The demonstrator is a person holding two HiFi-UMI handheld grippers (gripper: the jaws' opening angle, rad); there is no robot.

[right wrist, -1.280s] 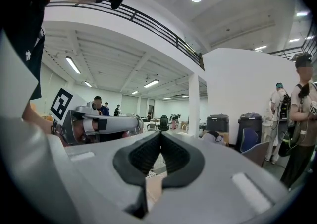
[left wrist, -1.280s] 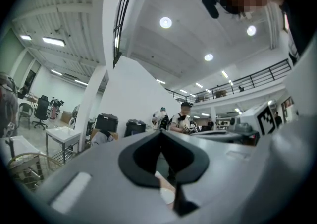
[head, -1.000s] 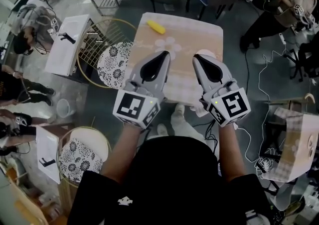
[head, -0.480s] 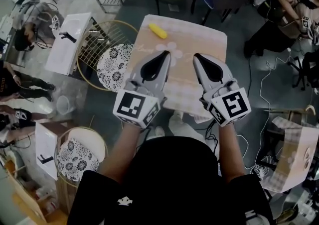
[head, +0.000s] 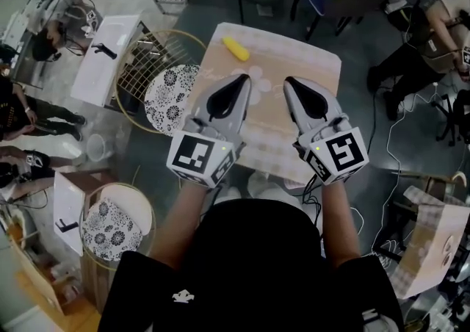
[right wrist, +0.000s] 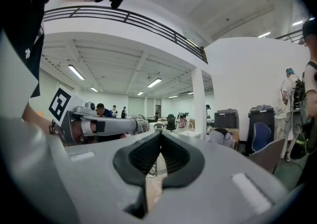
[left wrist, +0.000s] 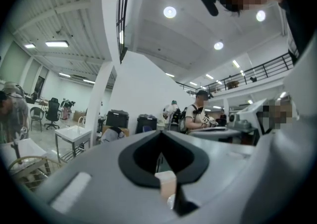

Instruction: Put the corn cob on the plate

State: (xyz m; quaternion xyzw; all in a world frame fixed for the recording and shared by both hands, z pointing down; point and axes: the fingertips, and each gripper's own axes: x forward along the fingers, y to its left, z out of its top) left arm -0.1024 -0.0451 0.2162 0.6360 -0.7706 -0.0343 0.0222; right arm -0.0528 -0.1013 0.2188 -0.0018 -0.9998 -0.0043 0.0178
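Beyond the clenched, empty left gripper [head: 242, 81] and right gripper [head: 288, 82], the stubby yellow corn cob [head: 236, 48] seems light, rigid, roll-prone; grip mid-length.

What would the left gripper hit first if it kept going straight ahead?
Probably nothing nearby, though depth is unclear: the left gripper points level above the table, passing right of the corn cob.

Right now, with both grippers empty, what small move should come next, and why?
Probably reach the left gripper forward toward the corn cob, opening it on the way: the cob lies untouched near the table's far edge, ahead of that gripper, and it and the right gripper are shut and empty.
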